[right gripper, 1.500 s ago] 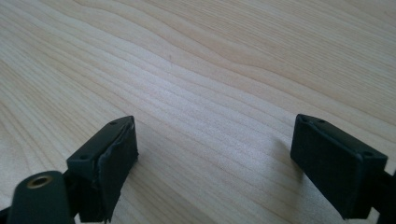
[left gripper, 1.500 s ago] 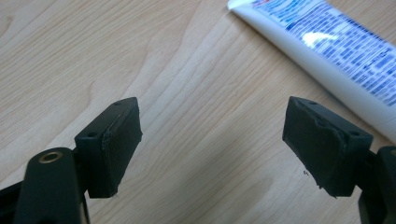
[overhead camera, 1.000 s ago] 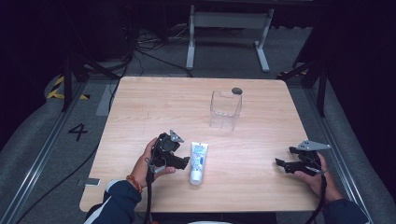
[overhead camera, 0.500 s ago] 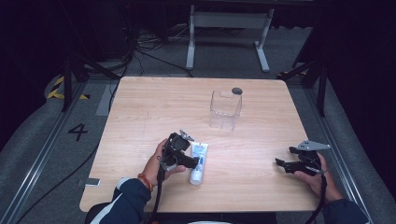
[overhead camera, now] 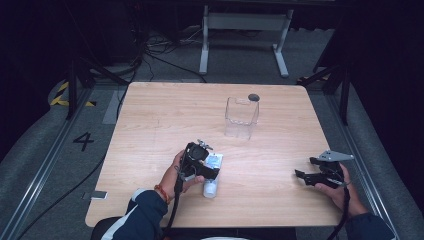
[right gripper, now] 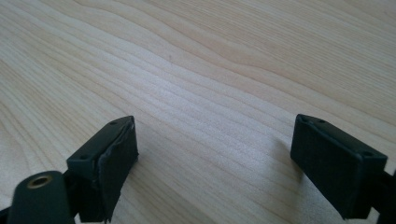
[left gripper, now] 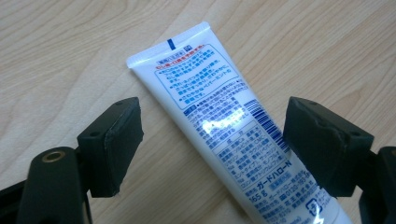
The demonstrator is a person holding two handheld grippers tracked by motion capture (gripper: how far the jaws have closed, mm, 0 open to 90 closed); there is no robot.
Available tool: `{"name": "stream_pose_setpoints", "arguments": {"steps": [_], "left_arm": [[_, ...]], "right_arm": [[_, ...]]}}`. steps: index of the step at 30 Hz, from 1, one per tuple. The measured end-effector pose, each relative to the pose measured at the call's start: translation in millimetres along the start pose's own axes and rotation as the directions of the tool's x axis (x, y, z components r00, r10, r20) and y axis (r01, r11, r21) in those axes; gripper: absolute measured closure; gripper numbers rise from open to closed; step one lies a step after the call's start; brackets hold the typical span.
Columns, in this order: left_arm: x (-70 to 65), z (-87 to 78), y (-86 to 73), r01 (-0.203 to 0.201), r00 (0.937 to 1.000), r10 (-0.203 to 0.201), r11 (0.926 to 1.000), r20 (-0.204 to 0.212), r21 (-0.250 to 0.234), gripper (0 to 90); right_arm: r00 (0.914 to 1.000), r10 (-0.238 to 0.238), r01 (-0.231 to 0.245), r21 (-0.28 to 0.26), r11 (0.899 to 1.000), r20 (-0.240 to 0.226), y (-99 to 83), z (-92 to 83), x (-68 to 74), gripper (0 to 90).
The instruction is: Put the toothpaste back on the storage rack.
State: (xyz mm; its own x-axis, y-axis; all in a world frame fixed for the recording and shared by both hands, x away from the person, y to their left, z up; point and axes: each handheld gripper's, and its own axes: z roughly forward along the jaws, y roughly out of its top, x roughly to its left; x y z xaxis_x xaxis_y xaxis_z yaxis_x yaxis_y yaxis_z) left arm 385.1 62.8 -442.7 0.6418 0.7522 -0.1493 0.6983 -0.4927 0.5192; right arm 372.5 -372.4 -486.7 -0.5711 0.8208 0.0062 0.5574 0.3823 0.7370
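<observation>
White tube (left gripper: 224,135): lies flat on the wooden table (overhead camera: 165,120), near your edge, label up.
Left gripper (left gripper: 212,144): jaws wide apart, straddling the tube, pads not touching it; hold nothing yet.
Your move: lower squarely, centre the tube, close gently on its body.
Right gripper (right gripper: 215,154): open, empty, well apart.
Clear container (overhead camera: 241,117): farther back.

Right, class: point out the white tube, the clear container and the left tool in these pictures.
white tube (left gripper: 219,135): left gripper view, on the printed label at mid-body.
clear container (overhead camera: 241,118): high view, on its front wall.
left tool (left gripper: 212,144): left gripper view, midway between its open jaws, just above the tube.
</observation>
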Motion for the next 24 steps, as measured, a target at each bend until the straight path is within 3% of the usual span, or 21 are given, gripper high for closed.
{"name": "stream_pose_setpoints", "arguments": {"steps": [8, 14, 17, 24], "left_arm": [[-0.9, 14.1, 2.7, 0.031, 0.9993, -0.032, 0.9984, 0.020, 0.048, 20.7], [0.4, 19.2, 3.9, 0.043, 0.9989, -0.043, 0.9980, 0.015, 0.047, 19.7], [0.4, 21.2, 7.0, 0.044, 0.9990, -0.043, 0.9979, -0.006, 0.049, 19.7], [-3.6, 26.5, 14.2, 0.005, 0.9981, -0.001, 0.9973, -0.062, 0.073, 19.6]], "right_arm": [[1.0000, 0.000, 0.000, 0.000, 1.000, 0.000, 0.0, 0.0, 0.0, 14.8], [1.0000, 0.000, 0.000, 0.000, 1.000, 0.000, 0.0, 0.0, 0.0, 14.8], [1.0000, 0.000, 0.000, 0.000, 1.000, 0.000, 0.0, 0.0, 0.0, 14.8], [1.0000, 0.000, 0.000, 0.000, 1.000, 0.000, 0.0, 0.0, 0.0, 14.8]]}}
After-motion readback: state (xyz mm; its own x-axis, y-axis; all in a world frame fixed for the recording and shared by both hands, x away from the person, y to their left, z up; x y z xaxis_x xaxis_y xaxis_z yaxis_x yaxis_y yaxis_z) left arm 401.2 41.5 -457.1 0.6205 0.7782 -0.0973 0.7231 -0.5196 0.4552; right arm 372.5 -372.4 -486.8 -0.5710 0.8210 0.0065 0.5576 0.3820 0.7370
